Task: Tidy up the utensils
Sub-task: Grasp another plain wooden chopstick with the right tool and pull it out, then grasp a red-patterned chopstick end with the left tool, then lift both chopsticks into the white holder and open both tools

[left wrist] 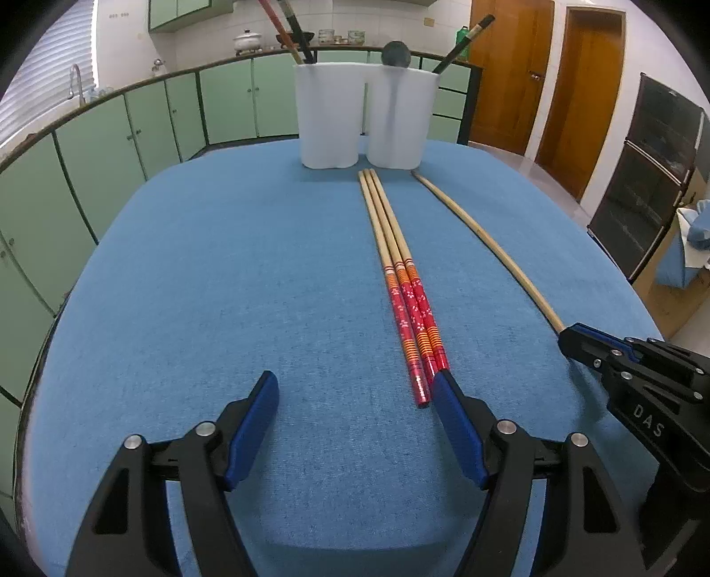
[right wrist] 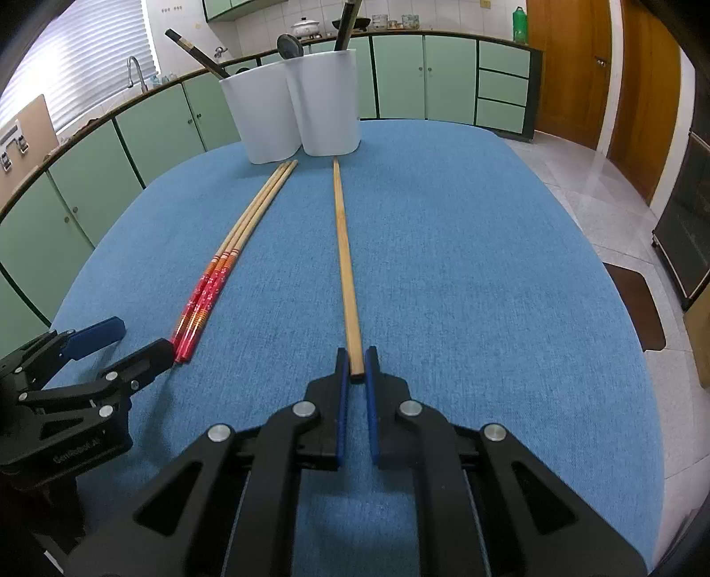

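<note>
My right gripper is pinched down tight on the near end of the plain wooden chopstick, pads squeezing it from both sides, the stick running straight away from me across the blue tablecloth. Its far tip sits just short of the white utensil holder, not touching it as far as I can see.

Over on my left gripper, jaws are spread wide, nothing between them, just bare cloth. The right-hand finger of that gripper sits right at the near ends of the three red-patterned chopsticks; whether it actually touches them, I can't tell. Those three lie side by side, pressed together, red decorated ends toward me and pale tips pointing at the holder's base.

From the left view, the plain chopstick lies off to the right of the red trio, well apart at the near end, closer at the tips.

The holder stands upright at the far edge of the table, two rounded white compartments joined. Dark-handled utensils lean out of it, and a round grey ladle head shows above the rim.

Behind it, green kitchen cabinets and wooden doors.
</note>
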Demonstrator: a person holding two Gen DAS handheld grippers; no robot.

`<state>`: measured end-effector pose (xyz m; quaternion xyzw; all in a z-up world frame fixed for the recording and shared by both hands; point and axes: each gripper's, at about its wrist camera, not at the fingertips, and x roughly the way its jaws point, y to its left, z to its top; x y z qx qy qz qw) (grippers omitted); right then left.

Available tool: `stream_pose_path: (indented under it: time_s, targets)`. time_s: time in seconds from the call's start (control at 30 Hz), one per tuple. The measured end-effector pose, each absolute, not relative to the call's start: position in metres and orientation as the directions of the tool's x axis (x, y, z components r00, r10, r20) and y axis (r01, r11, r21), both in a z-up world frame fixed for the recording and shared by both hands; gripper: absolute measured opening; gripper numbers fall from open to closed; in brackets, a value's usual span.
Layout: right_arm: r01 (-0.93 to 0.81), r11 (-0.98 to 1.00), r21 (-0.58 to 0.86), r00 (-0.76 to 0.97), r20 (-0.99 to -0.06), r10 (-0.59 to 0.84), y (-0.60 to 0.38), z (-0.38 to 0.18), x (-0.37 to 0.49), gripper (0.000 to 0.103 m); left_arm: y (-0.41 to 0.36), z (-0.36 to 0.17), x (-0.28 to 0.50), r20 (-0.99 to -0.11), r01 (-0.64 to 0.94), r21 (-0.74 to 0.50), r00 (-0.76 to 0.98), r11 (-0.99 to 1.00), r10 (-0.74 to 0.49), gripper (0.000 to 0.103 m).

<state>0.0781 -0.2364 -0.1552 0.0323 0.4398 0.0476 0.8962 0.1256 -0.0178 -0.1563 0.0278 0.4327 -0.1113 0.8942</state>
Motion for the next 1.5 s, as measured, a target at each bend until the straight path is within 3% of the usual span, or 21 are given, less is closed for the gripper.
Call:
stream_pose_path:
  time_s: [0.43, 0.7, 0.87, 1.17, 1.5]
  targets:
    - [-0.073, 0.992, 0.104, 0.606, -0.785, 0.127, -0.238, -0.155, 0.076, 0.009, -0.014, -0.158, 0.126, -0.786, 0.197, -0.008, 0.605, 0.980, -0.128, 0.068]
    - [-0.085, 0.991, 0.101, 0.603, -0.786, 0.132, -0.238, -0.156, 0.077, 0.009, -0.020, -0.156, 0.126, -0.775, 0.224, -0.049, 0.607, 0.973, -0.179, 0.022]
    - [-0.086, 0.992, 0.090, 0.606, -0.786, 0.124, -0.236, -0.155, 0.076, 0.007, -0.025, -0.157, 0.125, -0.773, 0.227, -0.054, 0.607, 0.972, -0.184, 0.006]
    - [-0.103, 0.990, 0.101, 0.634, -0.760, 0.144, -0.239, -0.145, 0.069, 0.006, -0.019, -0.147, 0.121, -0.756, 0.218, -0.067, 0.626, 0.974, -0.192, 0.006]
    - [-0.142, 0.985, 0.096, 0.725, -0.668, 0.169, -0.244, -0.086, 0.057, 0.006, -0.007, -0.087, 0.100, -0.666, 0.234, -0.052, 0.717, 0.971, -0.209, 0.006]
